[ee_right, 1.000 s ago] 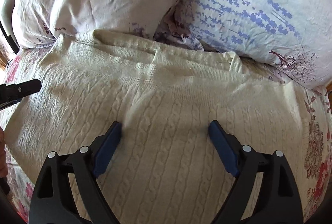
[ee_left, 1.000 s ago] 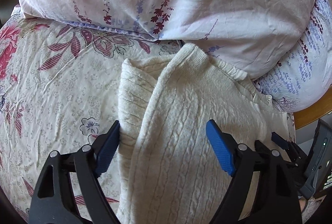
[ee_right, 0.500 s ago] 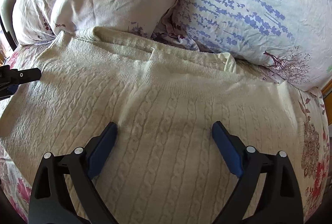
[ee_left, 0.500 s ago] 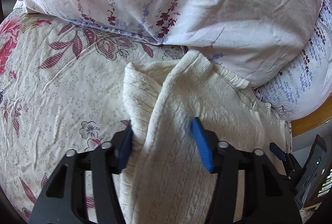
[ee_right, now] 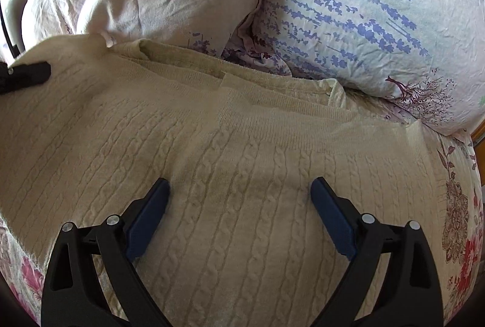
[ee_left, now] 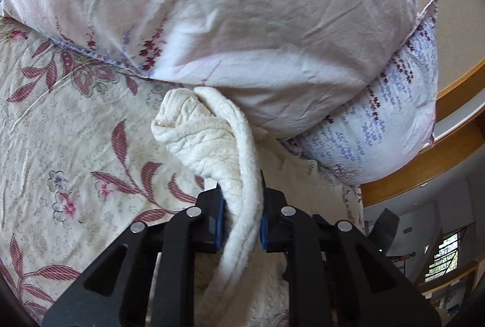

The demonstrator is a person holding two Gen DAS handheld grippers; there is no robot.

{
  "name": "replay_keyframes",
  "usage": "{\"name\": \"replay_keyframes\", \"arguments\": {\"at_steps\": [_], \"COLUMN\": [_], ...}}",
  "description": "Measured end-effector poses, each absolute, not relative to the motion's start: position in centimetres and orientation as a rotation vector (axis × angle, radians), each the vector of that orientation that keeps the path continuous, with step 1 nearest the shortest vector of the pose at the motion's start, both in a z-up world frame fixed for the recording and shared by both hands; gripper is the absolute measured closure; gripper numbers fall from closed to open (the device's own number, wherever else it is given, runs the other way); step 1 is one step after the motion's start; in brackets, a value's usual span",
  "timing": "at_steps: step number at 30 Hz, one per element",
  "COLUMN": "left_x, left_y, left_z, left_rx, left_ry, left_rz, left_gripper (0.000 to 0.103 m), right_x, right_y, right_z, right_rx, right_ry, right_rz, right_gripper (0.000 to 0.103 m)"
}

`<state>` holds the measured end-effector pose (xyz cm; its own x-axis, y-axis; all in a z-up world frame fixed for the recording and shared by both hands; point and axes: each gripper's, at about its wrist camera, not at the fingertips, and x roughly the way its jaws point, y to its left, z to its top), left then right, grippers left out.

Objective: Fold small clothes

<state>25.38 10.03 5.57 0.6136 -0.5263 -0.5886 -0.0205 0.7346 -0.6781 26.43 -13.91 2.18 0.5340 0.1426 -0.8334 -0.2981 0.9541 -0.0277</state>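
Sweater (ee_right: 242, 175), cream and cable-knit, lies spread across the floral bedsheet (ee_left: 60, 145), its far edge just short of the pale pillow (ee_left: 242, 23) and of the lavender-print pillow (ee_right: 363, 23) beside it. At the sweater's left edge the left gripper (ee_left: 241, 224) is closing on a bunched fold of knit: the blue pads press the cloth from both sides, and the pinched strip rises up out of the jaws toward the pale pillow, so that edge appears lifted off the sheet. Gathering the fold this way gives the claw a thick, secure bite on soft wool, which I judge is meant to carry that side over the sweater's middle. The right gripper (ee_right: 239, 205) hovers over the sweater's centre with its jaws wide apart and nothing between them; whether its tips touch the knit cannot be told. Placed there, it seems ready to pin the body flat or mark the fold line while the other side is drawn across. In the right wrist view the left gripper's black tip shows at the sweater's far left edge. No brand, label or legible writing shows on the sweater, the pillows or the sheet; only printed flowers and sprigs.
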Motion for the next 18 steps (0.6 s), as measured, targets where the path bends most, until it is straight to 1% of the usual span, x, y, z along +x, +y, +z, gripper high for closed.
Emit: {"name": "replay_keyframes", "arguments": {"at_steps": [5,10,12,18], "left_x": [25.4,26.0,26.4,27.7], "left_y": [6.9,4.8,3.5,-1.3], "left_z": [8.0,9.1,9.5,9.9], "left_rx": [-0.735,-0.829,-0.827,-0.818], "left_ry": [0.842,0.837,0.844,0.893], "left_rz": [-0.467,-0.582,-0.606,-0.7], "left_gripper": [0.086,0.086,0.086,0.086], "right_x": [26.5,26.7,27.0,25.9], "right_y": [-14.2,-14.3,-14.9,-22.5], "right_z": [2.2,2.1,2.4,5.2], "right_rx": [-0.183,-0.194,-0.17,-0.021], "right_ry": [0.968,0.964,0.973,0.902], "right_rz": [0.267,0.274,0.301,0.28], "right_gripper": [0.008,0.006,0.006,0.006]}}
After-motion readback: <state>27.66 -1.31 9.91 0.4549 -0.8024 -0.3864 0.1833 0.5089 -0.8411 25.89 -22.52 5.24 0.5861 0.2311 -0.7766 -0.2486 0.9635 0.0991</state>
